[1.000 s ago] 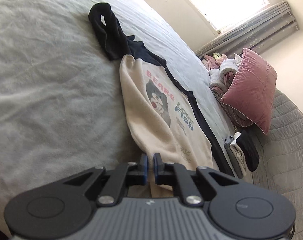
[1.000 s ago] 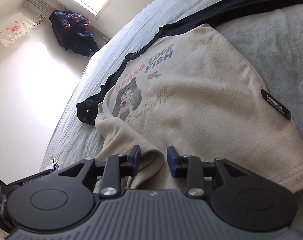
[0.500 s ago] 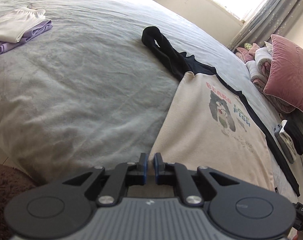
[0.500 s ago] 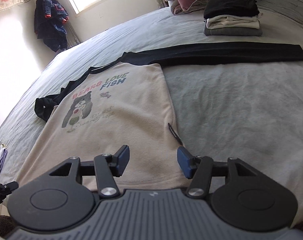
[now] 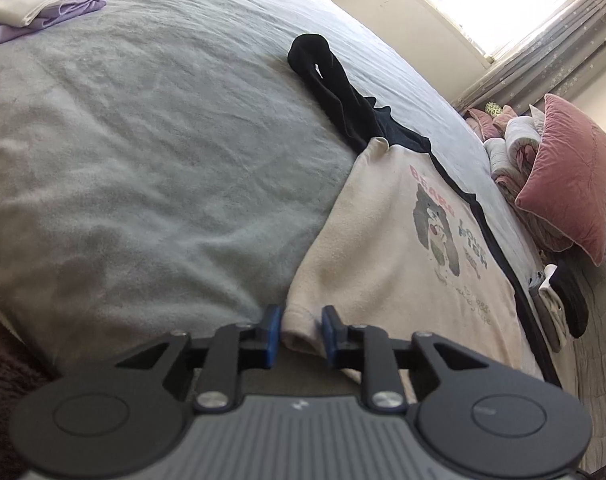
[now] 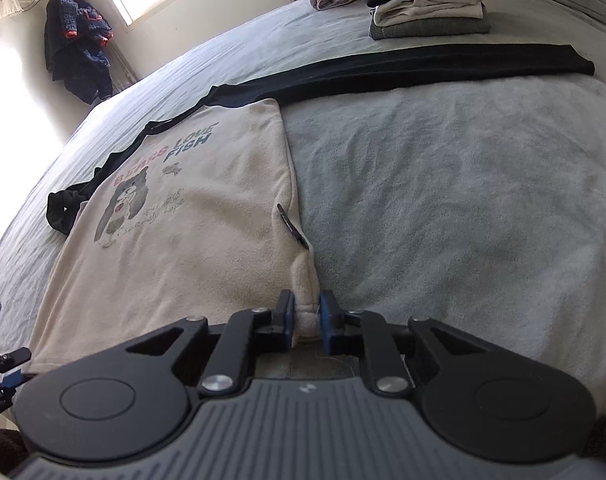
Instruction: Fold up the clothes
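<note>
Right tool (image 6: pixel 303 322) just closed, pinching "BEARS LOVE FISH" shirt (image 6: pixel 191 216) hem; left tool (image 5: pixel 299 334) prob. grips opposite corner.

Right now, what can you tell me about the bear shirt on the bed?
The bear shirt is cream and fleecy-looking, with black sleeves, a black neckline, a cartoon bear and the words BEARS LOVE FISH. It lies front-up, spread flat on the grey bed cover, one sleeve stretched straight, the other bunched. A small black tag sticks out of its side seam. The left gripper and the right gripper each pinch a bottom corner; the right's jaws have just been closing.
</note>
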Available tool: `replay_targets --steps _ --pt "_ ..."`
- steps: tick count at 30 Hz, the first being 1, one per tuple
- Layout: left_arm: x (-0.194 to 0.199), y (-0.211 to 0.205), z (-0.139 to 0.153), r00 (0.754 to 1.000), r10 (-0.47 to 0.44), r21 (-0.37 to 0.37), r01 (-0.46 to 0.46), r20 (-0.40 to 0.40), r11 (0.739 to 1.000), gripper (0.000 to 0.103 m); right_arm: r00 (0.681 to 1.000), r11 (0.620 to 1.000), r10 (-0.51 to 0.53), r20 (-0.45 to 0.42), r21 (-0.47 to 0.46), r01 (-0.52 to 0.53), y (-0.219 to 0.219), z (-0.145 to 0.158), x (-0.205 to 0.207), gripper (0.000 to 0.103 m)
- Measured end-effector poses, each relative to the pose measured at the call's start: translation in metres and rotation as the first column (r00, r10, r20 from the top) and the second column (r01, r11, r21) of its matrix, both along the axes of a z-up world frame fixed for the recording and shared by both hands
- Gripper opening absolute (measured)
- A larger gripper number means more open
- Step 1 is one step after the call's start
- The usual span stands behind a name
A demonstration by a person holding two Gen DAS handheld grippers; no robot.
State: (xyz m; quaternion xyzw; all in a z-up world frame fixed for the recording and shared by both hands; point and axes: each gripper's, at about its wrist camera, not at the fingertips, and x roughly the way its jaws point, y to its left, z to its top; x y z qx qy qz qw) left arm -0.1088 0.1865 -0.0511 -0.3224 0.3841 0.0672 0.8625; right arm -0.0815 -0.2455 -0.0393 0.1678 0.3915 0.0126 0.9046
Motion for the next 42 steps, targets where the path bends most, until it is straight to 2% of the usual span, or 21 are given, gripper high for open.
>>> replay_targets --steps 3,7,9,12,14,17,18,19,20,21,22,25,29,31,36,39,42 --pt "-0.008 -0.001 0.021 1.0 0.015 0.053 -0.015 0.015 0.998 0.007 0.999 0.999 -0.035 0.033 0.016 0.035 -0.004 0.015 -0.01 0.013" --pt "-0.009 -0.002 0.036 1.0 -0.025 0.091 0.024 0.002 0.996 0.007 0.997 0.999 -0.047 0.056 0.002 0.047 -0.013 0.038 -0.021 0.011" --pt "-0.006 -0.004 0.025 0.998 -0.043 0.122 0.048 -0.043 0.991 0.007 0.999 0.999 -0.035 0.032 -0.025 0.035 -0.011 0.035 -0.019 0.011" --pt "-0.002 -0.004 0.001 0.995 -0.05 0.129 0.061 -0.085 0.99 0.008 0.999 0.997 -0.034 -0.033 -0.065 0.032 -0.006 0.011 -0.012 0.011" --pt "-0.004 -0.004 0.002 0.995 -0.068 0.147 0.077 -0.067 0.986 0.008 0.998 0.996 -0.038 -0.054 -0.083 0.033 -0.005 -0.004 -0.01 0.01" --pt "-0.005 -0.003 0.009 0.995 -0.095 0.162 0.1 -0.039 0.982 0.015 0.999 0.992 -0.016 -0.033 -0.125 0.011 0.001 0.001 -0.012 0.012" --pt "-0.003 -0.002 0.012 0.995 -0.099 0.16 0.103 -0.031 0.982 0.025 1.0 0.99 -0.006 -0.024 -0.139 0.002 0.003 0.004 -0.012 0.016" --pt "-0.002 -0.001 0.014 0.994 -0.103 0.158 0.106 -0.024 0.982 0.04 1.0 0.988 0.004 -0.015 -0.151 -0.006 0.004 0.006 -0.012 0.028" --pt "0.001 0.0 0.017 0.994 -0.109 0.16 0.11 -0.012 0.981 0.047 1.0 0.985 0.008 -0.007 -0.172 -0.009 0.006 0.009 -0.011 0.034" --pt "0.005 0.001 0.021 0.993 -0.117 0.166 0.115 0.004 0.979 0.055 1.0 0.981 0.011 -0.001 -0.194 -0.011 0.007 0.011 -0.011 0.049" --pt "0.011 0.001 0.024 0.991 -0.129 0.181 0.122 0.024 0.976 0.057 1.0 0.978 0.006 0.014 -0.21 -0.003 0.009 0.014 -0.01 0.057" --pt "0.037 -0.003 0.038 0.983 -0.166 0.236 0.144 0.079 0.961 0.062 0.998 0.97 -0.018 0.053 -0.24 0.03 0.012 0.021 -0.008 0.06" --pt "0.076 -0.005 0.056 0.969 -0.213 0.244 0.178 0.127 0.953 0.073 0.996 0.972 -0.056 0.071 -0.223 0.071 0.023 0.025 0.001 0.068" --pt "0.095 -0.008 0.066 0.965 -0.233 0.273 0.194 0.122 0.942 0.08 0.995 0.973 -0.064 0.079 -0.216 0.08 0.031 0.027 0.008 0.072" --pt "0.14 -0.002 0.085 0.963 -0.255 0.332 0.213 0.087 0.919 0.086 0.992 0.977 -0.094 0.084 -0.182 0.108 0.052 0.032 0.026 0.076" --pt "0.16 0.012 0.087 0.965 -0.25 0.334 0.209 0.083 0.919 0.09 0.991 0.982 -0.101 0.087 -0.154 0.113 0.064 0.034 0.036 0.081" --pt "0.17 0.031 0.082 0.976 -0.204 0.321 0.167 0.082 0.932 0.09 0.992 0.984 -0.096 0.08 -0.145 0.107 0.079 0.033 0.048 0.082"
